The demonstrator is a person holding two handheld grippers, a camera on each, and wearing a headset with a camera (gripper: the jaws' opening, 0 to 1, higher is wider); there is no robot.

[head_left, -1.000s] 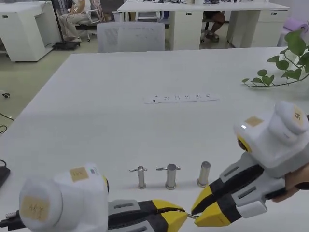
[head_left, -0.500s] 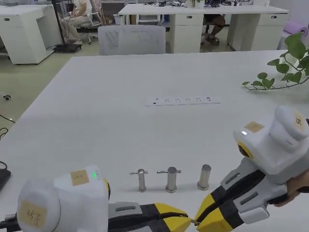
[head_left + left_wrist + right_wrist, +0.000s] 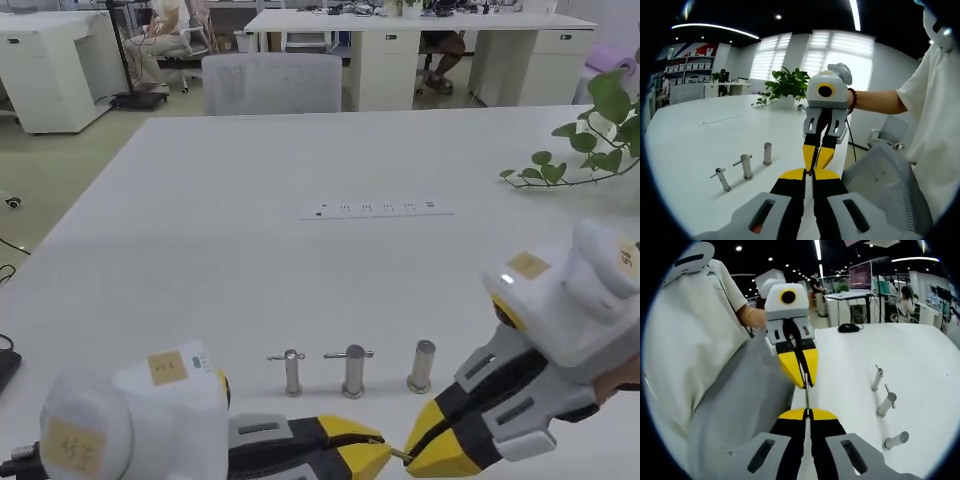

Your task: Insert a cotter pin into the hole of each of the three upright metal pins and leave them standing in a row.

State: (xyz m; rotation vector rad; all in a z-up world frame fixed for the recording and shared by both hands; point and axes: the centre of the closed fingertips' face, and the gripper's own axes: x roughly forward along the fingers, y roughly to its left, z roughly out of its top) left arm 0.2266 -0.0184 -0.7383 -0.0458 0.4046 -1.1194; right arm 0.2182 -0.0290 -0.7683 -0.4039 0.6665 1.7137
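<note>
One big white table [image 3: 250, 250] is holding everything. Two grippers are meeting tip to tip near its front edge. The left gripper [image 3: 386, 448] is pointing right, and the right gripper [image 3: 408, 458] is pointing left. Both are squeezing their jaws tight on one loose cotter pin [image 3: 806, 390], which is stretching between their tips. Just behind the tips, three metal pins are standing in a row: the left pin [image 3: 293, 375], the middle pin [image 3: 353, 375] and the right pin [image 3: 423, 366]. Two small cotter pins are sticking sideways through them, the first cotter pin [image 3: 284, 355] through the left pin and the second cotter pin [image 3: 343, 353] through the middle pin.
</note>
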